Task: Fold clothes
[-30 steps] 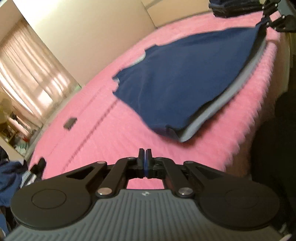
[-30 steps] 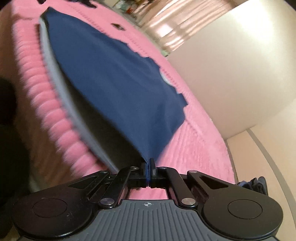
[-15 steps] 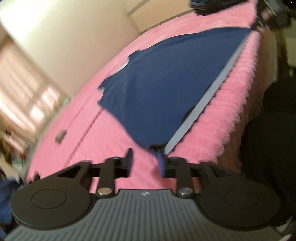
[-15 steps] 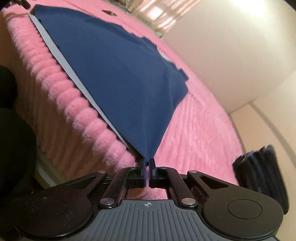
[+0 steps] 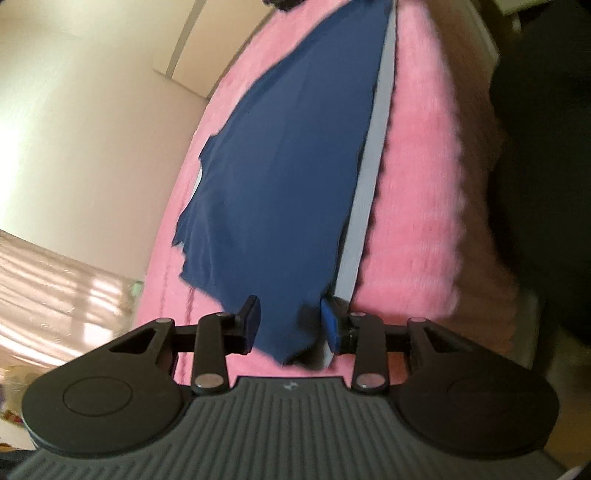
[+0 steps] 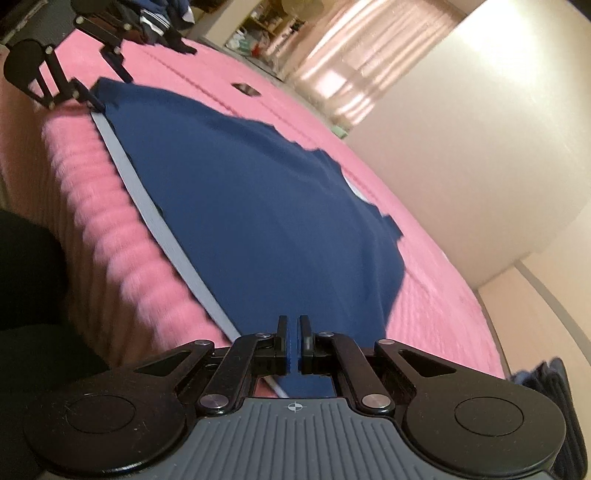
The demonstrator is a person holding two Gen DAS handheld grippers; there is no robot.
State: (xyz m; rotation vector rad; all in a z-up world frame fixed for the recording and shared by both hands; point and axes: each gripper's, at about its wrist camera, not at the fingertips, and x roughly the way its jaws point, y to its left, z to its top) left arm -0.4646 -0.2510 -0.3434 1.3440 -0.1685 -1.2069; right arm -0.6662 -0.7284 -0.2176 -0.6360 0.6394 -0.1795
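A navy shirt (image 5: 288,177) with a grey hem band (image 5: 373,162) lies spread flat on the pink bed cover (image 5: 417,206), its hem along the bed's near edge. My left gripper (image 5: 290,321) is open, its fingers standing either side of the shirt's bottom corner, which rests loose on the cover. In the right wrist view the same shirt (image 6: 251,206) runs away from my right gripper (image 6: 293,343), which is shut on the other hem corner. The left gripper (image 6: 107,92) shows open at the far corner there.
A dark folded pile (image 6: 554,391) sits on the bed at the right. A small dark object (image 6: 245,88) lies further up the cover, and more clothes (image 6: 155,18) are heaped beyond. The person's dark clothing (image 6: 29,277) stands against the bed's edge.
My left gripper went from shut to open and let go of its shirt corner. The shirt came down from a raised drape to lying flat. My right gripper kept its hold.
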